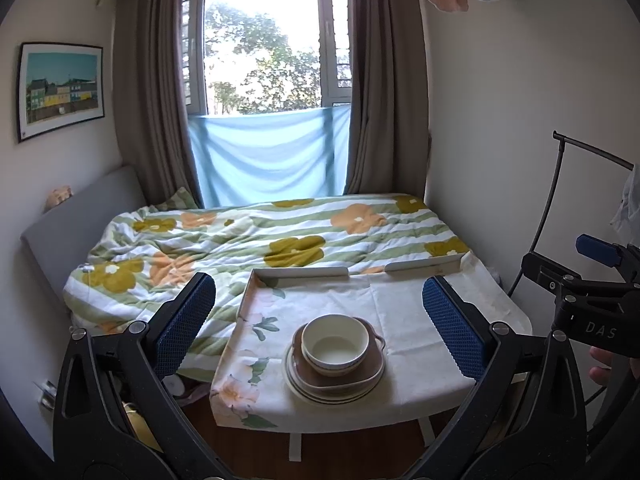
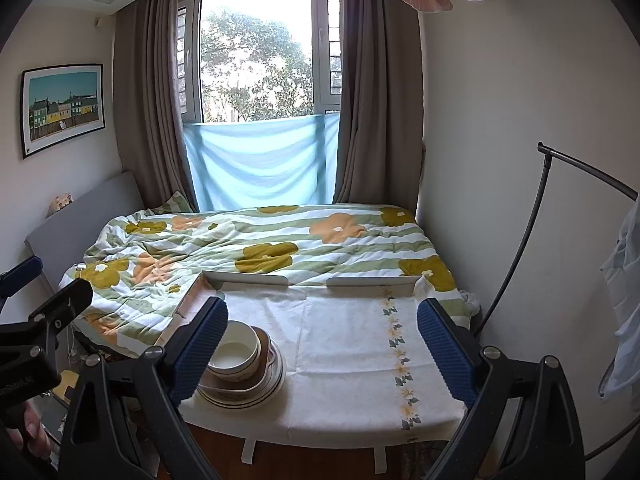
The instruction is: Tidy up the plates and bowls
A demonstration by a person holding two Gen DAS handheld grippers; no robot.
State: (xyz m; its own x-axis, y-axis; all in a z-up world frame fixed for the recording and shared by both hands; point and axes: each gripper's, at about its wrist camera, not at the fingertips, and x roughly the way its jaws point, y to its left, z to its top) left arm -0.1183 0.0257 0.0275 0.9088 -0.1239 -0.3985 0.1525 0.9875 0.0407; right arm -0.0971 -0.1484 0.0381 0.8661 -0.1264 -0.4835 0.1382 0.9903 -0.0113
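A cream ceramic bowl [image 1: 335,344] sits atop a brown square dish [image 1: 338,372] on stacked cream round plates [image 1: 320,394], near the front-left of the cloth-covered white table [image 1: 420,344]. The left gripper [image 1: 320,328] and right gripper [image 2: 322,344] hang before the table, fingers spread wide, empty.

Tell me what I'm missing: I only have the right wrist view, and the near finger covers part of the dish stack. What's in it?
Observer: The left wrist view shows it whole: a white bowl sits in a brown dish, on top of stacked plates.
Operator: Does the brown dish have any handle?
Observer: Yes, a small lug shows on its right edge, beside the bowl.
Operator: Is the left gripper holding anything?
Observer: No. The left gripper is open, with the stack seen between its fingers, untouched.
Operator: Anything printed at the cloth's left end?
Observer: Yes, the tablecloth carries large pale flowers there.
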